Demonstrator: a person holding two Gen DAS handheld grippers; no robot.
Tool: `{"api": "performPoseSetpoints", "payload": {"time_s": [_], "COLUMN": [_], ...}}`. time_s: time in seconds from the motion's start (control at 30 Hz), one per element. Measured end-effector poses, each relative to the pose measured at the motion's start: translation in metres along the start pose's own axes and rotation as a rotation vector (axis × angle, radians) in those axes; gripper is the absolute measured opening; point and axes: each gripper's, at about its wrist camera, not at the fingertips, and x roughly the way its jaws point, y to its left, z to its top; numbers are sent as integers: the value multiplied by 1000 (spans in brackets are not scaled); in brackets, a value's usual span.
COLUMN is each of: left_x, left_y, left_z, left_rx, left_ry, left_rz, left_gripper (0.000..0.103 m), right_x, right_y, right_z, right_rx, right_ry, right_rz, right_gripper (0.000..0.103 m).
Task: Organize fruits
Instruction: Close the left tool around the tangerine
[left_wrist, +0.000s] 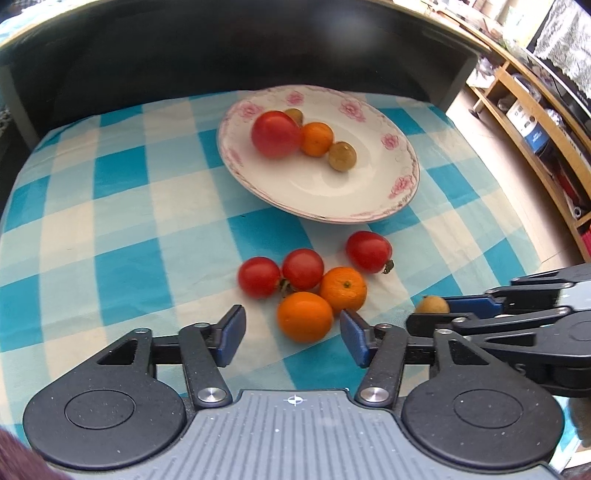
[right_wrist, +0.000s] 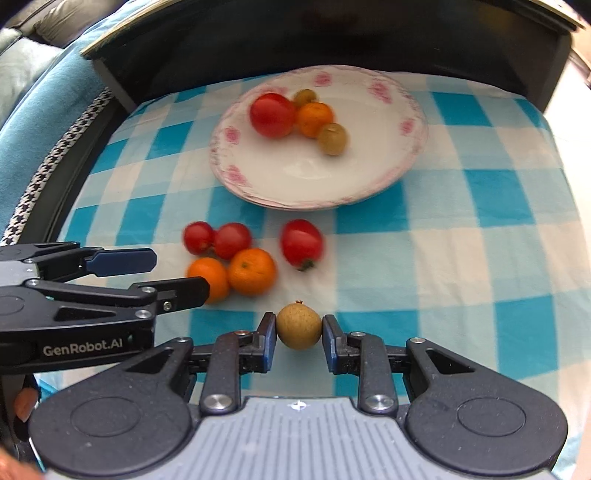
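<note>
A white floral plate (left_wrist: 369, 199) (right_wrist: 280, 184) holds a big tomato (left_wrist: 275, 133), an orange (left_wrist: 316, 138) and two tan longans (left_wrist: 342, 156). On the checked cloth lie three small tomatoes (left_wrist: 303, 268) and two oranges (left_wrist: 304, 316) (right_wrist: 252, 271). My left gripper (left_wrist: 291, 334) is open, its pads on either side of the nearest orange. My right gripper (right_wrist: 299, 339) is shut on a tan longan (right_wrist: 299, 325), which also shows in the left wrist view (left_wrist: 432, 305).
A blue-and-white checked cloth (left_wrist: 110, 221) covers the table. A dark chair back (left_wrist: 221, 48) stands behind the plate. Wooden shelves (left_wrist: 535, 122) with clutter run along the right. A blue sofa (right_wrist: 33, 122) is at the left.
</note>
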Motion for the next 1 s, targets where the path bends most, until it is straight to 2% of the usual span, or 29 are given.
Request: {"api": "performPoseSetpoints", "payload": {"time_s": [0.1,0.2,0.4,0.77,1.0], "left_x": [7,8,8,3,-6], "left_y": [-4,-4,-3,-6,-3], "left_z": [-2,-3,-1,-5,-17], "left_rx": [13,11,5,36,47], "left_ry": [9,-8,-16,-22,1], "left_rz": [15,21,7,3,16], "left_gripper": [54,53,44,43,43], "right_x": [-3,-6,-5,-1,-1], "right_y": [-7,-11,-9,-6,-3], "right_z": [-4,-6,-4,-3,-5], "right_rx": [12,18,8,-11,-25], "right_ry": [-2,-6,-8,1,4], "right_rz": [-13,-18,-23,-40,-38], "right_gripper": [29,29,29,29,29]}}
